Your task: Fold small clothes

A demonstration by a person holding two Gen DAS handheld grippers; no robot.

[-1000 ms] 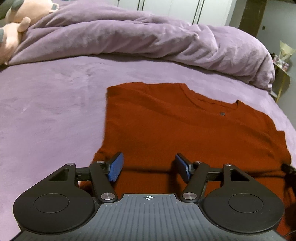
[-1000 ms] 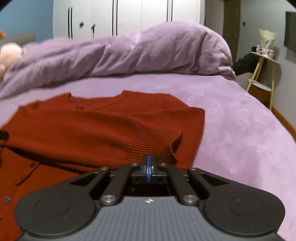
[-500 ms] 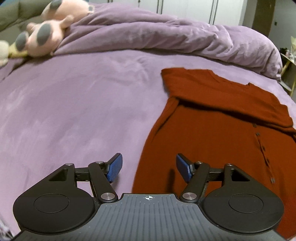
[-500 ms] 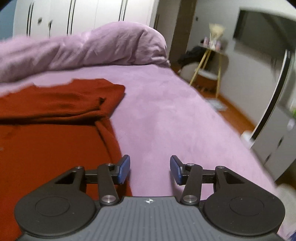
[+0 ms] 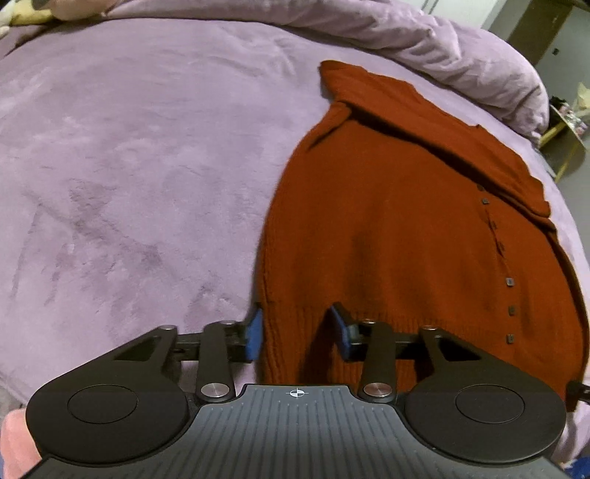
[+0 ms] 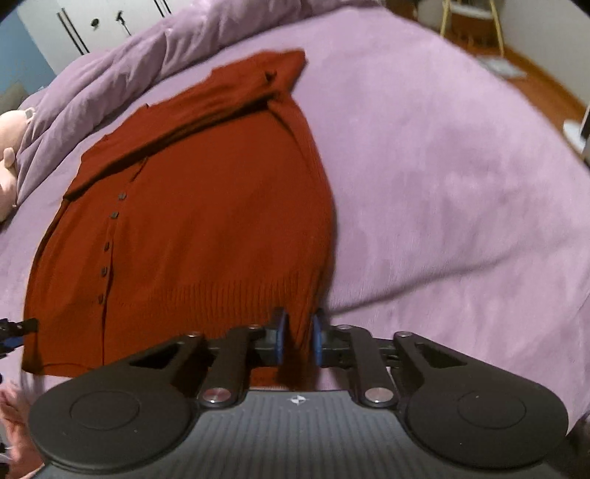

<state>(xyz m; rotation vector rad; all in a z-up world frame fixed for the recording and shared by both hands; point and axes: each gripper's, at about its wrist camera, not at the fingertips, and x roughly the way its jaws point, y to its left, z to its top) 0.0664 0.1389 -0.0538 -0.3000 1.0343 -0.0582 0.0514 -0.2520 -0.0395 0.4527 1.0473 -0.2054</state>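
— Rust-red knit cardigan (image 5: 405, 221), spread flat on purple bedspread (image 5: 129, 165), top part folded over, row of small dark buttons (image 5: 509, 282) down the front. Where on the bed?

— Middle of it, ribbed hem nearest both cameras; rumpled purple duvet (image 6: 110, 84) bunched beyond the collar end.

— Left gripper (image 5: 297, 333)?

— At the hem's left corner, blue pads either side of the ribbing. Jaws just narrowing, fabric between them; left pad (image 5: 254, 331) touching the edge, right pad slightly off the cloth.

— Right gripper (image 6: 298, 341)?

— At the hem's right corner. Jaws just closing, nearly together, pinching a ridge of the knit.

— Anything else?

— Pink plush toy (image 6: 9, 162) far left, white wardrobe doors (image 6: 110, 22) behind.
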